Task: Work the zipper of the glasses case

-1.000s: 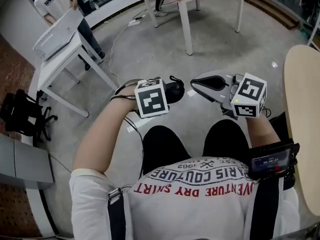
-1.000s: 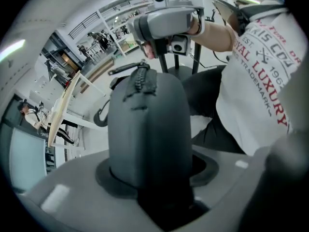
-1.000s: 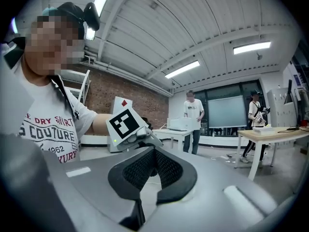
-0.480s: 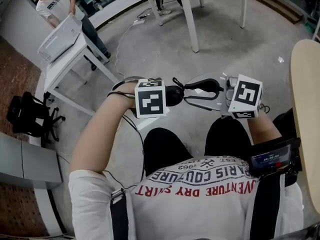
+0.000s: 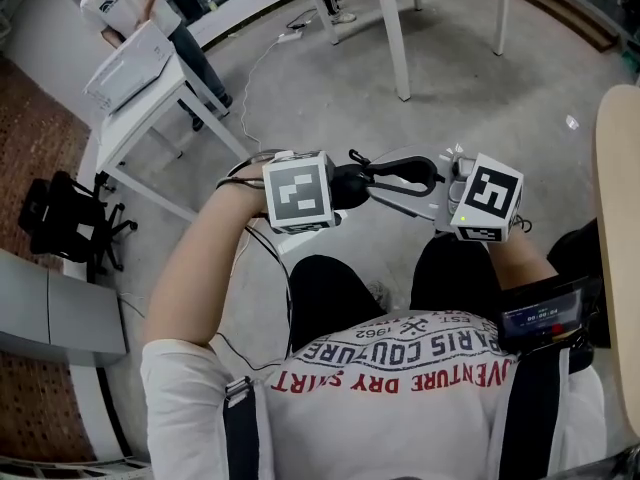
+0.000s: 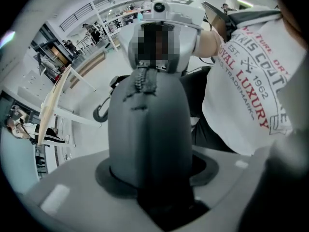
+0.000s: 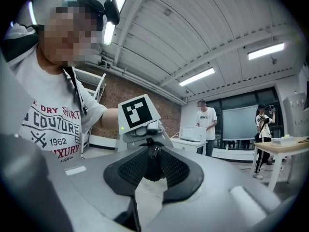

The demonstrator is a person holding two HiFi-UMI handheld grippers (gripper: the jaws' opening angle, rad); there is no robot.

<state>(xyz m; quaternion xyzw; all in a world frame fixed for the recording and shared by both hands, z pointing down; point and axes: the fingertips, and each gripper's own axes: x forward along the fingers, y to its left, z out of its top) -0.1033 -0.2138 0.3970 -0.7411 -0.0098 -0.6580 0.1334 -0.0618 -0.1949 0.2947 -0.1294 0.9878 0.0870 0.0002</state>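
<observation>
A dark grey glasses case [image 5: 350, 184] is held in the air over the person's lap. My left gripper [image 5: 335, 190] is shut on the case [image 6: 147, 124], which fills the left gripper view, with its zipper [image 6: 145, 83] running up the far end. My right gripper [image 5: 373, 178] points left at the case. Its jaws have just been closing and stand on either side of the case's end [image 7: 150, 172], with a gap at each black pad [image 7: 126, 170]. The zipper pull [image 7: 154, 152] hangs between them. In the right gripper view, my right gripper [image 7: 153, 161] faces the left gripper's marker cube [image 7: 139, 111].
A white table [image 5: 130, 118] with a box and a standing person is at the upper left. A wooden table [image 5: 400, 8] stands at the top. A beige tabletop edge [image 5: 615, 228] runs down the right. A black chair [image 5: 60, 218] sits at the left, and cables lie on the floor.
The right gripper has moved left and closed the gap to the case, so its jaws now straddle the case's end. The left gripper with the case has shifted slightly.
</observation>
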